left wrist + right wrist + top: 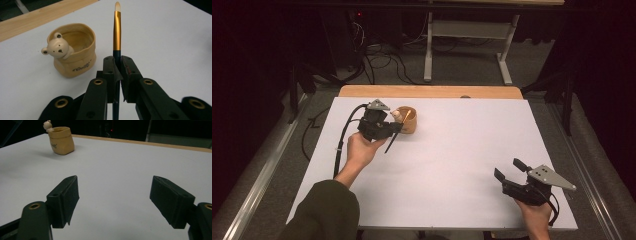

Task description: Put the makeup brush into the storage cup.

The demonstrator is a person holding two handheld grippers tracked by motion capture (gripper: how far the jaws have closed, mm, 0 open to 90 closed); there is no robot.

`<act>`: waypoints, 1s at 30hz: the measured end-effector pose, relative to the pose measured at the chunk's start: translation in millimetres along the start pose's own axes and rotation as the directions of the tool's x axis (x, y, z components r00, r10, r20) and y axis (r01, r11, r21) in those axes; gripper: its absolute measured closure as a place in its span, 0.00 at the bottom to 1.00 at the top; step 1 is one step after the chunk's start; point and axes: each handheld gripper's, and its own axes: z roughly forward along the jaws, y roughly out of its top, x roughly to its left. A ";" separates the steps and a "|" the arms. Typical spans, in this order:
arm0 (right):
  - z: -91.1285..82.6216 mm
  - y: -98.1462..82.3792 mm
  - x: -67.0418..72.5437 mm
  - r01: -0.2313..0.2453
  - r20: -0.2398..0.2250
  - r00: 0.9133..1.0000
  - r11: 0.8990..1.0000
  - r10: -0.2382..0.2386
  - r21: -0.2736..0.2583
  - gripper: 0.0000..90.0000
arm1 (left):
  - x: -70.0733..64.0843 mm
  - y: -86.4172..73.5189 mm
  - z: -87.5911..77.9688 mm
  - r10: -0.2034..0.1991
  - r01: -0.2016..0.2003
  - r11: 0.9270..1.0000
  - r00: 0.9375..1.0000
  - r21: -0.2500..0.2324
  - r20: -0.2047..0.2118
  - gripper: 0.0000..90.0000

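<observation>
My left gripper (117, 66) clamped the brush (116, 32); I judged tipping it toward the bear pot (75, 53), at ten o'clock, best.

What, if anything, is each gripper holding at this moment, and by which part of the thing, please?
The left gripper clamps a slim paintbrush with a gold ferrule and pale tip by its dark handle, just below the ferrule. The right gripper holds nothing; its jaws stand wide apart.

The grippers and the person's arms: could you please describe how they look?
Both the left gripper and the right gripper are black with blocky pads, brass-coloured rivets on the jaw arms, a grey three-cornered plate on top and a trailing black cable. The left forearm wears a dark olive sleeve.
</observation>
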 end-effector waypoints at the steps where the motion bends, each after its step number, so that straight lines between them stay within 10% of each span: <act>1: 0.3 -0.3 0.0 0.001 0.001 1.000 1.000 -0.001 0.003 0.28 | 0.5 1.1 0.2 -0.002 0.002 1.000 1.000 -0.005 0.001 0.92; 30: -1.9 -0.4 -2.0 -0.018 -0.007 1.000 1.000 0.018 -0.012 0.28 | 9.4 31.6 22.1 -0.028 0.023 0.995 0.998 -0.102 -0.048 0.92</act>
